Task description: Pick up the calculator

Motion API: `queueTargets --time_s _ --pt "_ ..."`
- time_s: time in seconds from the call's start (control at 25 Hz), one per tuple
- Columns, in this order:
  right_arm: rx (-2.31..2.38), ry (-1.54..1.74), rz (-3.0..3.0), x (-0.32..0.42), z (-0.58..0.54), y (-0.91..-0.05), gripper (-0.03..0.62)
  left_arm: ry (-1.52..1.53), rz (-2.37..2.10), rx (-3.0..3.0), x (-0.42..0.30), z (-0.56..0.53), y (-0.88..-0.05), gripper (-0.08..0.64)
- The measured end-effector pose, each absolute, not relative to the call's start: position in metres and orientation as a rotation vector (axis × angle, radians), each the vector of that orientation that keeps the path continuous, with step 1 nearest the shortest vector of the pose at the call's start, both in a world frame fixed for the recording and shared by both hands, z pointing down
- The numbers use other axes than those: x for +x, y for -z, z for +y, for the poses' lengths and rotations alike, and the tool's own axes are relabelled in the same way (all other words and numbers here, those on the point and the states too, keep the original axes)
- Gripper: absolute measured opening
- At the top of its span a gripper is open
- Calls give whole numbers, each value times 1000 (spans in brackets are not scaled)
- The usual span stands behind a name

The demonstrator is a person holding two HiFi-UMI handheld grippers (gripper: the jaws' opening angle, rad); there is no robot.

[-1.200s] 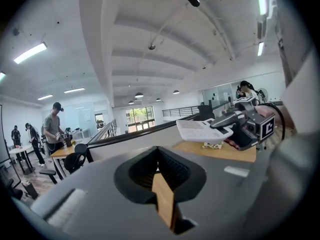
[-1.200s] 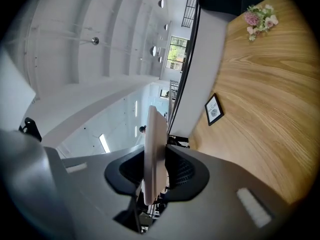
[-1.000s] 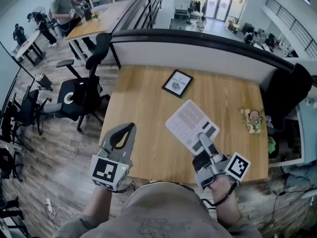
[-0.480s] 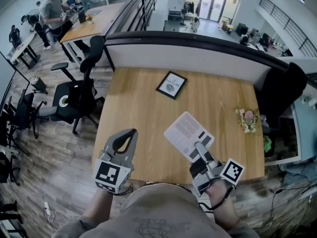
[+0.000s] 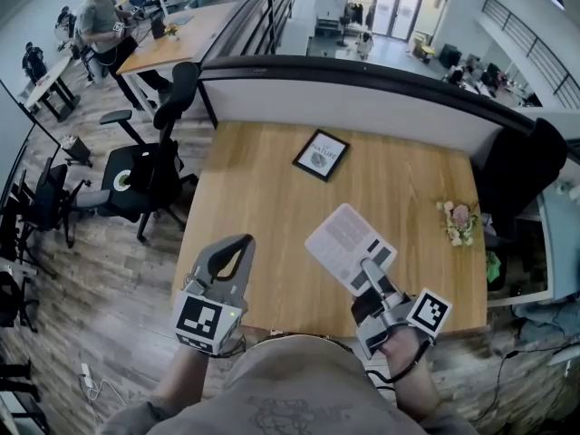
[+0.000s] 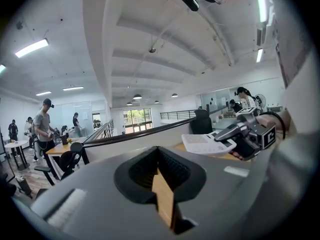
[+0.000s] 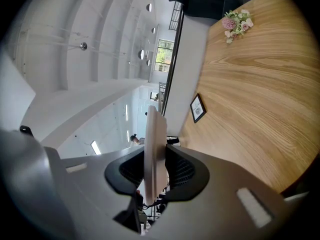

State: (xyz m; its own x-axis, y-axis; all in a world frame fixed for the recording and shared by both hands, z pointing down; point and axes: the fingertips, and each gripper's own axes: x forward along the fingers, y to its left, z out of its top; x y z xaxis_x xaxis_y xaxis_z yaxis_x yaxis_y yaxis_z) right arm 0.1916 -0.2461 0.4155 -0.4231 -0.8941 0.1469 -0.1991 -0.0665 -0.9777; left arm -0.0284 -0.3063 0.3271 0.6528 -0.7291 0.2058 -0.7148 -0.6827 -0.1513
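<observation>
A pale grey calculator [image 5: 347, 240] hangs tilted above the wooden table [image 5: 263, 198], off its surface. My right gripper [image 5: 370, 270] is shut on the calculator's near edge. In the right gripper view the calculator [image 7: 155, 134] stands edge-on between the two black pads [image 7: 181, 170], which press on both faces. My left gripper [image 5: 241, 241] hovers over the table's front left, its jaws together with nothing held. From the left gripper view [image 6: 158, 150] I see the calculator [image 6: 206, 143] out to the right in the other gripper [image 6: 235, 135].
A black-framed picture [image 5: 323, 155] lies at the table's far middle. A small bunch of flowers [image 5: 458, 222] sits at the right edge. A white partition [image 5: 362, 107] backs the table. A black office chair [image 5: 145, 170] stands to the left, a dark chair [image 5: 526, 166] to the right.
My right gripper has sunk slightly with the calculator and come a little nearer the table's front edge. The left gripper has stayed put.
</observation>
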Motion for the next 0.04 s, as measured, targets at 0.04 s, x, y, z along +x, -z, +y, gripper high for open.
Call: queueTargets --time_s 0.04 --pt "-1181 1537 1629 191 -246 -415 97 386 1227 -2801 -29 -306 -326 2"
